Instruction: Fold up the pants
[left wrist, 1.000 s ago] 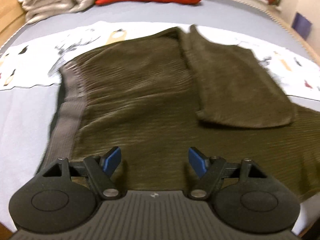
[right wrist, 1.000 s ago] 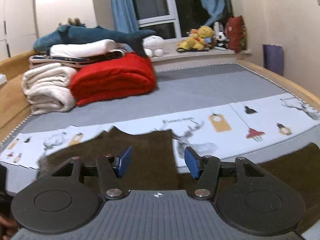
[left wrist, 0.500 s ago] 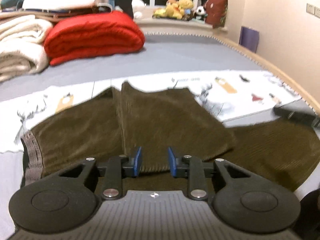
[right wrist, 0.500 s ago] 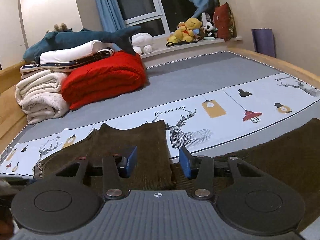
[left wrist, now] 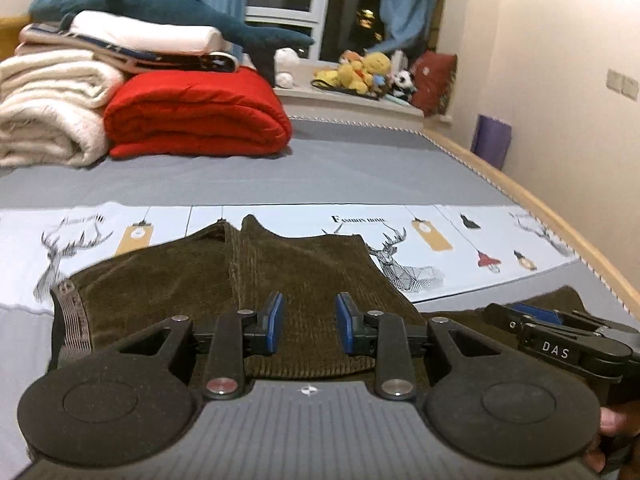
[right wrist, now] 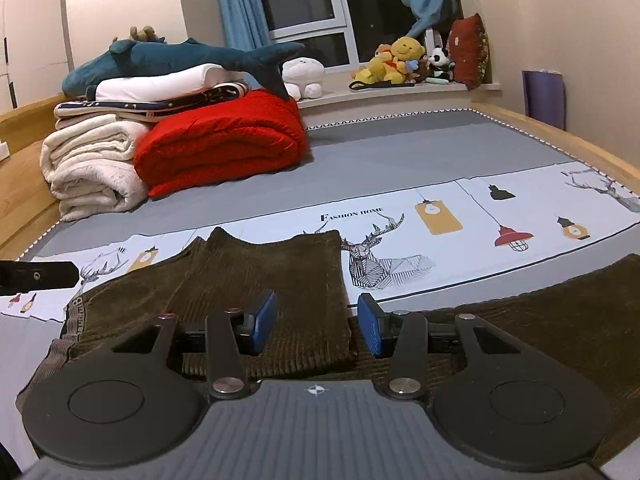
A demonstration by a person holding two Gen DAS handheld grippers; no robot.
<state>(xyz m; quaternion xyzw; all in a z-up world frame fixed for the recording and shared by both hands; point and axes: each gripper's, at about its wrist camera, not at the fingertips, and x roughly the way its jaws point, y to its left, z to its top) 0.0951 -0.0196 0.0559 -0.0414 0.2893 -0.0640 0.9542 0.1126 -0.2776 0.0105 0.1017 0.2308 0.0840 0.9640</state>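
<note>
Brown corduroy pants (left wrist: 192, 280) lie flat on the bed, waistband (left wrist: 72, 320) at the left. One leg is folded back over the seat (left wrist: 320, 276); the other leg (right wrist: 540, 312) stretches out to the right. My left gripper (left wrist: 306, 328) hovers low over the folded leg, jaws partly open, holding nothing. My right gripper (right wrist: 316, 330) is open and empty over the folded leg's hem (right wrist: 280, 364). The right gripper also shows in the left wrist view (left wrist: 536, 318) over the outstretched leg.
A grey bed sheet (left wrist: 360, 168) has a white printed band (right wrist: 460, 216) behind the pants. A red quilt (right wrist: 220, 140), cream blankets (right wrist: 88, 164) and a plush shark (right wrist: 180, 56) are stacked at the back left. A wooden bed frame (left wrist: 540, 204) runs along the right.
Both grippers have tilted up from the pants toward the room. The left jaws narrowed from wide open, then widened a little. The right jaws have opened wider.
</note>
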